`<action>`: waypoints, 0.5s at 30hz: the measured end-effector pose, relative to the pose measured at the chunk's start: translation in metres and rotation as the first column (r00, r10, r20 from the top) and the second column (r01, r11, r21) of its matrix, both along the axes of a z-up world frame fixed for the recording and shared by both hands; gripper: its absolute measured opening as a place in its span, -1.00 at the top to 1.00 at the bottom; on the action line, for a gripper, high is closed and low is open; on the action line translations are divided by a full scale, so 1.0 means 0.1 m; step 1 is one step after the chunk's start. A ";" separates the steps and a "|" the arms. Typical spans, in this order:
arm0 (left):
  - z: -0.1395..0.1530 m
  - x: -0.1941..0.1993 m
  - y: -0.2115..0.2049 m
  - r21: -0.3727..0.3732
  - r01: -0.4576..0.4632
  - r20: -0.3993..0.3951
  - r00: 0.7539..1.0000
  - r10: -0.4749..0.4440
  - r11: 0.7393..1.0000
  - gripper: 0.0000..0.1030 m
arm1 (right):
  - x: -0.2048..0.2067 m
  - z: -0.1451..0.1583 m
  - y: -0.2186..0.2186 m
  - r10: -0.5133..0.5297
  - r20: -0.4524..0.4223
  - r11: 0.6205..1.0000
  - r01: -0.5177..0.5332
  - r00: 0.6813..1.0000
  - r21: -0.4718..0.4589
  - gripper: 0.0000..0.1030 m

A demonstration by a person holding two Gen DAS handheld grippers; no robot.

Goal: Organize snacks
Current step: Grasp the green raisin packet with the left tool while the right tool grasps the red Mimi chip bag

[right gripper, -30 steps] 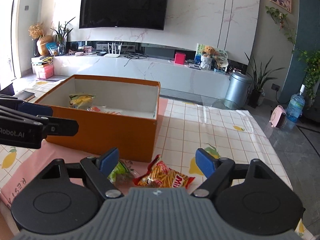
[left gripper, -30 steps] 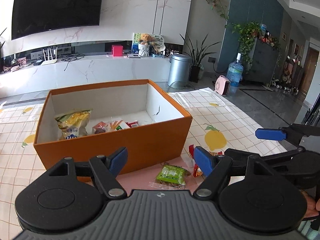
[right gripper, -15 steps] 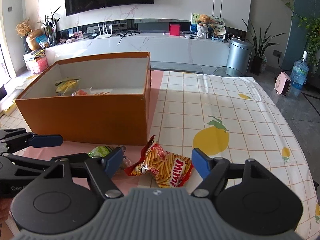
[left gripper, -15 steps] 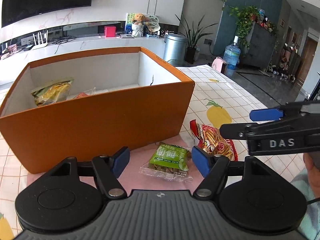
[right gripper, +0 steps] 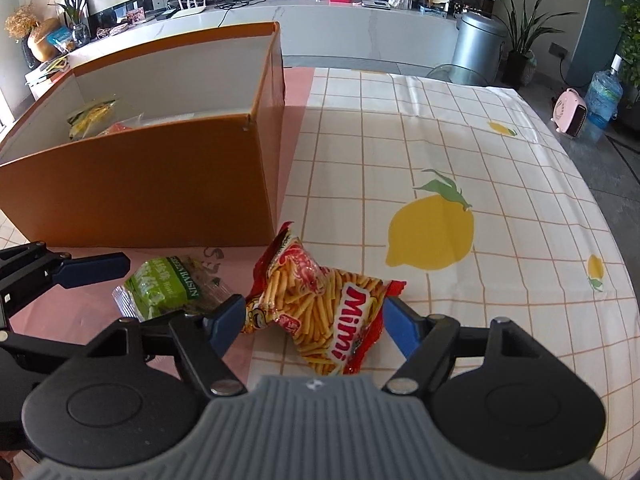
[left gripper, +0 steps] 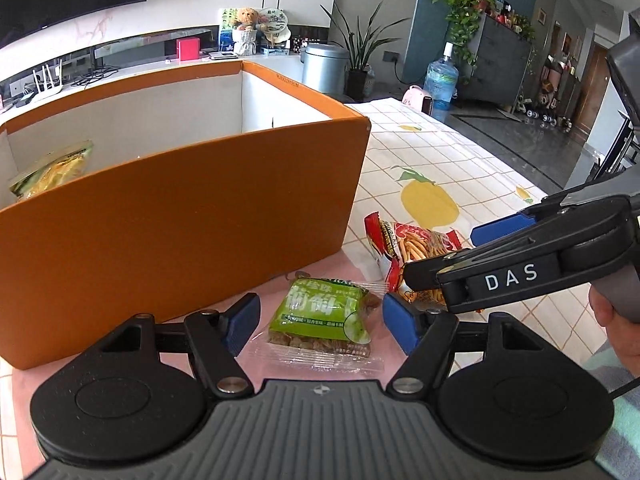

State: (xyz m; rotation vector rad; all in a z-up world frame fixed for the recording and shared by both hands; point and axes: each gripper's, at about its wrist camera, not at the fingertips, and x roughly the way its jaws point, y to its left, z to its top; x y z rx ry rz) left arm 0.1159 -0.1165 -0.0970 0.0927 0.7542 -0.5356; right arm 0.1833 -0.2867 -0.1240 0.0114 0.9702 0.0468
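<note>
Both claws lower, over "Mimi" bag (right gripper: 320, 308).

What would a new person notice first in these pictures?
The big orange box on the table, open on top, with a yellow snack bag inside at its left. In front of it lie two loose snacks: a green packet between the open left gripper's fingers and a red Mimi bag between the open right gripper's fingers.
</note>
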 end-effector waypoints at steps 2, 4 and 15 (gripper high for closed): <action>-0.02 0.03 -0.01 0.004 -0.002 -0.007 1.000 0.002 1.000 -0.54 | 0.03 -0.04 -0.02 -0.012 -0.019 1.000 0.012 1.000 0.016 -0.42; -0.05 0.05 -0.03 0.000 0.000 -0.024 1.000 0.000 1.000 -0.54 | 0.06 -0.07 -0.06 -0.023 -0.036 0.999 0.024 0.999 0.040 -0.43; -0.11 0.06 -0.04 0.030 -0.012 -0.063 0.998 0.014 0.999 -0.25 | 0.15 -0.16 -0.13 -0.044 -0.081 0.991 0.053 0.996 0.121 -0.37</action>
